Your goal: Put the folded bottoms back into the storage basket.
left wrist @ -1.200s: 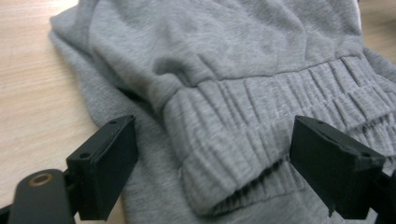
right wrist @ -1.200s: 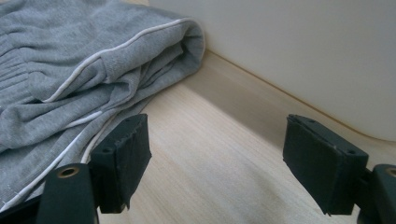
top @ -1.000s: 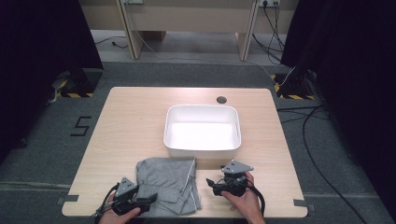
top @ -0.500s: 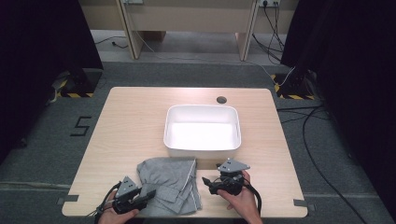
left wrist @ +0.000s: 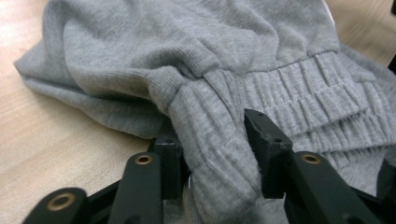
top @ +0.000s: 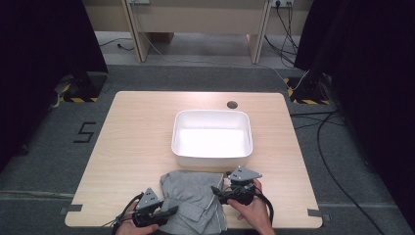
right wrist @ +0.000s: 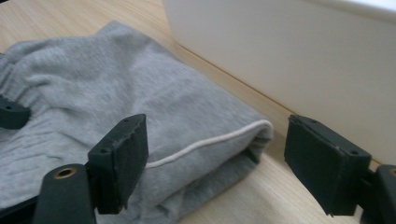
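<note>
Grey sweatpants [top: 193, 200], soft fleecy knit with a ribbed, gathered waistband, lie folded at the desk's [top: 137, 137] near edge, just before the smooth white rectangular tub [top: 212, 137]. My left gripper [left wrist: 212, 144] has just been closing; its fingers pinch the ribbed band. My right gripper [right wrist: 215, 161] fingers stand spread around a white-piped fold, not pressing it.

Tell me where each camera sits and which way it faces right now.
High view: above the near table edge, looking forward and down; both hands, left gripper and right gripper flank the grey garment.
Left gripper view: on the left gripper, looking along jaws closed on the garment's ribbed waistband.
Right gripper view: on the right gripper, jaws open around a folded edge, white tub behind.
Shared: garment and table.
</note>
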Available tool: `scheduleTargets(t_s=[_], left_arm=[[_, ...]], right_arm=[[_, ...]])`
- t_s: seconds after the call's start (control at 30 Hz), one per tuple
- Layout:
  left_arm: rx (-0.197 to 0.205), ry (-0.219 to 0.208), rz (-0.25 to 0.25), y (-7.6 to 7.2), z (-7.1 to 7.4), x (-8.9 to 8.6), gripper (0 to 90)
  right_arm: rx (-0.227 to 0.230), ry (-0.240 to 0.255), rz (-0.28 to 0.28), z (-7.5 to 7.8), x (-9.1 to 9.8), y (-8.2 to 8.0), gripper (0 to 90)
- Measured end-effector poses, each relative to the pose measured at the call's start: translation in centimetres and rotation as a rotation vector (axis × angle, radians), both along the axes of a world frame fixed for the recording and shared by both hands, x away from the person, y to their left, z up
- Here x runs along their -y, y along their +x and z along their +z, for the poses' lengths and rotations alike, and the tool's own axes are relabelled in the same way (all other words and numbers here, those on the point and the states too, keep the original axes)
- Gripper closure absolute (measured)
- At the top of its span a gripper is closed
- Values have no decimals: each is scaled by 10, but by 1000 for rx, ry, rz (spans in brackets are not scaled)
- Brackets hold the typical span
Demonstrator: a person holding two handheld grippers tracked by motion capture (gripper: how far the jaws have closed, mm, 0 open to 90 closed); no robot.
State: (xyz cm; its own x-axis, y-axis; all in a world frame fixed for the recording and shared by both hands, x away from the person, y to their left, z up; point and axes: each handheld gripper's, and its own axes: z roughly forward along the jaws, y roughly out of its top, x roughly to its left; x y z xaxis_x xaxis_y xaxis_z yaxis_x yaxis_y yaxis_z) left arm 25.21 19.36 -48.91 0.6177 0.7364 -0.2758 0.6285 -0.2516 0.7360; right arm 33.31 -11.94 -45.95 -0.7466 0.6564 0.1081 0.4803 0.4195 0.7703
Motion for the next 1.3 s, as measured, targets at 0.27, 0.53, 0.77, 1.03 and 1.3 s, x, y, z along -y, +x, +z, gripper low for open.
scheduleTargets(t_s=[0.27, 0.53, 0.77, 1.03, 1.3], left_arm=[[6, 41, 48, 13, 2, -17, 561], [-50, 75, 210, 11, 5, -31, 242], [-47, 162, 225, 8, 3, -27, 150], [-17, 129, 140, 8, 3, -13, 293], [-15, 54, 105, 9, 0, -12, 569]], right_arm=[[-62, -8, 15, -11, 0, 6, 207], [-61, -21, 22, -9, 0, 3, 214], [-57, -50, 12, -9, -5, 16, 178], [-134, -16, 45, -21, -11, 29, 165], [-174, 70, 91, -30, -16, 27, 344]])
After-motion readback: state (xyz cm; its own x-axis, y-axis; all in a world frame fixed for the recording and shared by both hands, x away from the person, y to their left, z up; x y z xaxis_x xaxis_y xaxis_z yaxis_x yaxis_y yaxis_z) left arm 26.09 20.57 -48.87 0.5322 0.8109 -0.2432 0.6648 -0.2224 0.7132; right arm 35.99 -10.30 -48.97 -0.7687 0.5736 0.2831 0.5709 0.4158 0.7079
